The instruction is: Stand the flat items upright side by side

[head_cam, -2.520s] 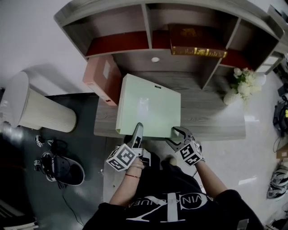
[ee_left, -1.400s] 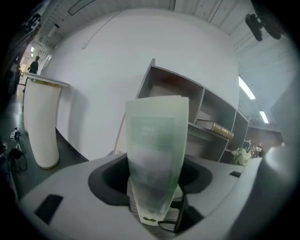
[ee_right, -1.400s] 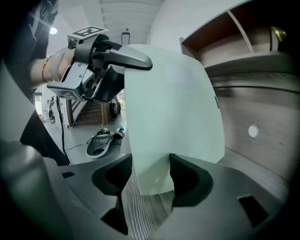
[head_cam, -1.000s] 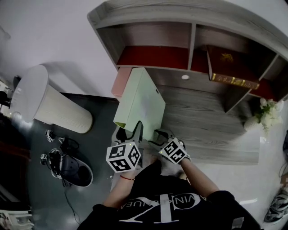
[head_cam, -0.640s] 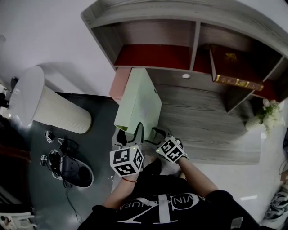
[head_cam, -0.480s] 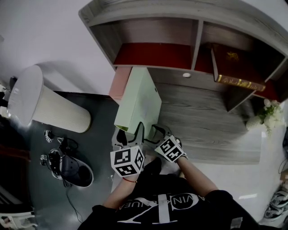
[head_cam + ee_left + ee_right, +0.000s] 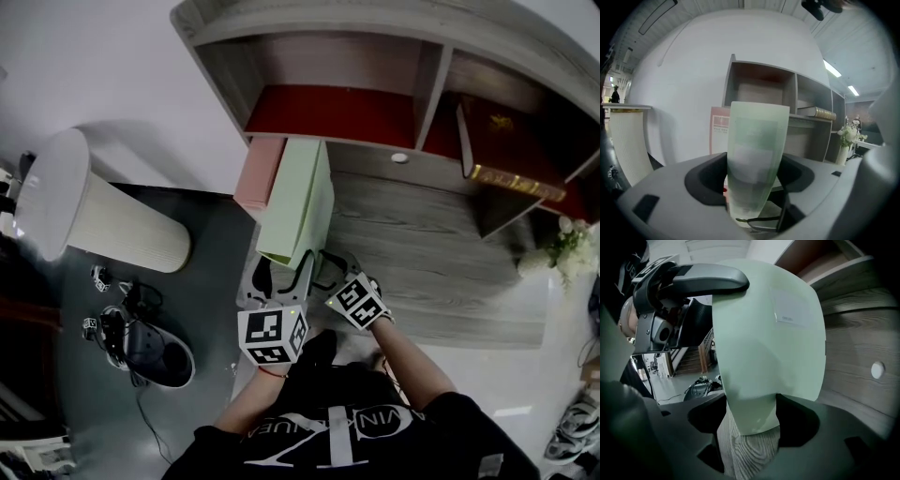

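A pale green binder (image 7: 298,202) stands almost upright on its edge at the left end of the grey wooden desk (image 7: 431,253). It is close beside a pink binder (image 7: 258,173) that stands against the shelf unit. My left gripper (image 7: 283,272) is at the green binder's near bottom end. In the left gripper view the binder's spine (image 7: 757,150) fills the gap of that gripper (image 7: 754,192). My right gripper (image 7: 332,265) is on the binder's right side. Its view shows the binder's lower corner (image 7: 754,460) between the jaws of the right gripper (image 7: 747,446). Both pairs of jaws have just been opening wider, with the binder still touching them.
A shelf unit with red-lined compartments (image 7: 319,111) stands at the back of the desk. A dark red book with gilt edges (image 7: 506,141) lies in one compartment. White flowers (image 7: 572,248) are at the right end. On the floor to the left are a white bin (image 7: 94,225) and shoes (image 7: 141,347).
The green binder has swung up from lying flat to nearly upright and has shifted left toward the pink binder. Both grippers followed it leftward.
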